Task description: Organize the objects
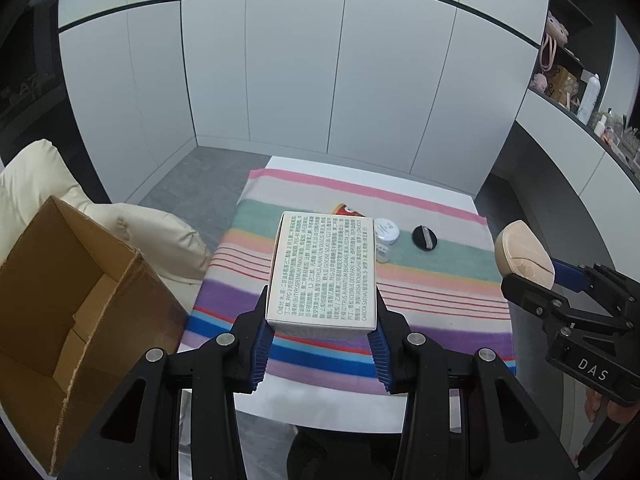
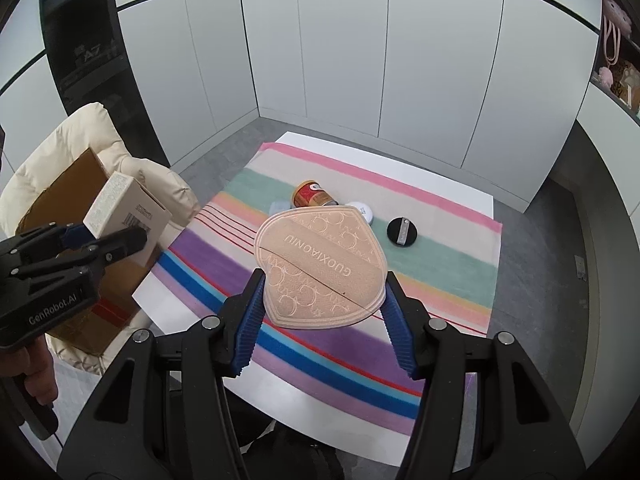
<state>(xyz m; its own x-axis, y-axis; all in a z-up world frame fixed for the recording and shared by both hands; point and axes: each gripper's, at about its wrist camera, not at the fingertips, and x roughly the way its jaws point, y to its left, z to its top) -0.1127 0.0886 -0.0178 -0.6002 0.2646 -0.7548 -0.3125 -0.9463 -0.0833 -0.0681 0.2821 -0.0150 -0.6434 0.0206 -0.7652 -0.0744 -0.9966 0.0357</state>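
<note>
My left gripper is shut on a white carton printed with small text, held above the striped cloth. The carton also shows in the right wrist view. My right gripper is shut on a beige heart-shaped pouch, held above the cloth; the pouch shows at the right in the left wrist view. On the cloth lie a red-gold can, a white round jar and a black round puff.
An open brown cardboard box sits on a cream padded chair left of the white table. White cabinet doors stand behind. Shelves with bottles and bags run along the right.
</note>
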